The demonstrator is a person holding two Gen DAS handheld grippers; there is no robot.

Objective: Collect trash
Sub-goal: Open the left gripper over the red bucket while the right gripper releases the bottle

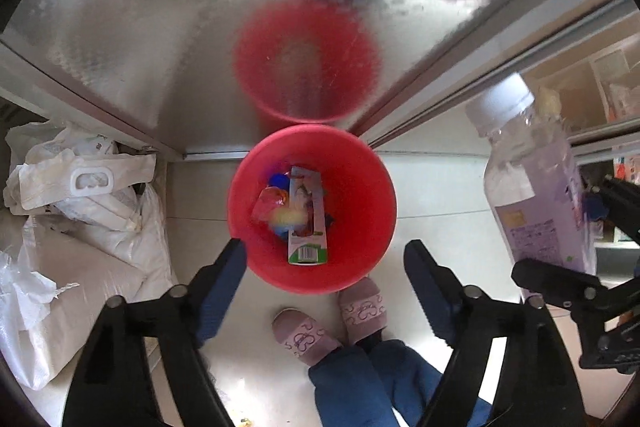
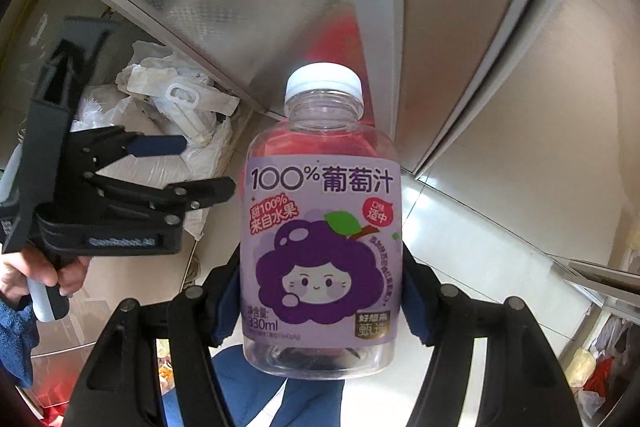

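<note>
A red bin [image 1: 360, 195] stands on the pale floor against a steel cabinet. Inside it lie a green-and-white carton [image 1: 306, 215], a red wrapper [image 1: 266, 205] and other bright scraps; one of them is a blurred yellow smear. My left gripper [image 1: 326, 253] hangs open straight above the bin, with nothing between its fingers. An empty clear grape juice bottle [image 2: 320, 227] with a purple label and white cap sits upright in my right gripper [image 2: 320, 269], which is shut on its sides. The bottle [image 1: 536, 195] is to the right of the bin, off its rim.
The textured steel cabinet door [image 1: 160, 27] mirrors the bin. White sacks and bags [image 1: 80, 195] pile up left of the bin. A person's pink slippers [image 1: 304, 335] and blue trouser legs stand just in front of it. A hand [image 2: 40, 267] holds the left gripper [image 2: 200, 165].
</note>
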